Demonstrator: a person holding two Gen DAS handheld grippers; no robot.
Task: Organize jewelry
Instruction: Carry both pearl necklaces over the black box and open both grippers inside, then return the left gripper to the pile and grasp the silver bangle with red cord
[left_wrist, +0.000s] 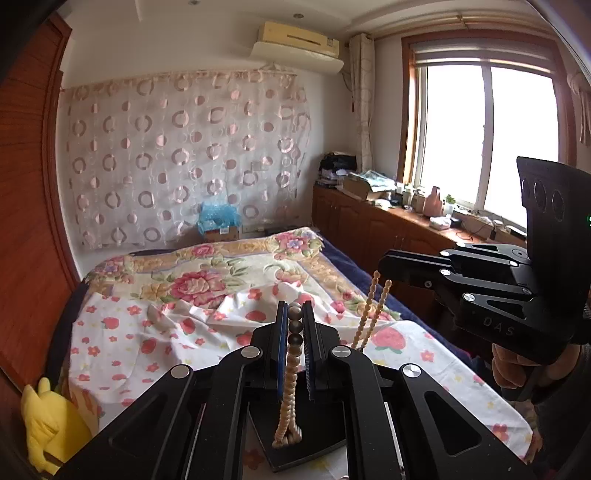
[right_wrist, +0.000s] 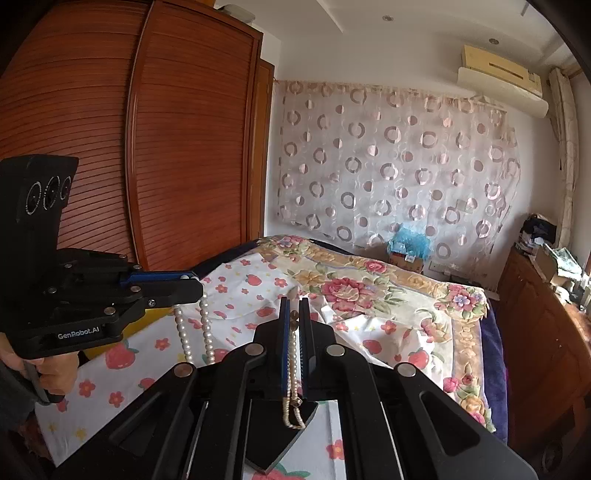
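Pearl bead necklace pinched btwn both grippers.

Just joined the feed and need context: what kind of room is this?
Most likely a bedroom in a home: a bed under floral sheets, a wooden wardrobe beside it, and a wall air conditioner above a curtain.
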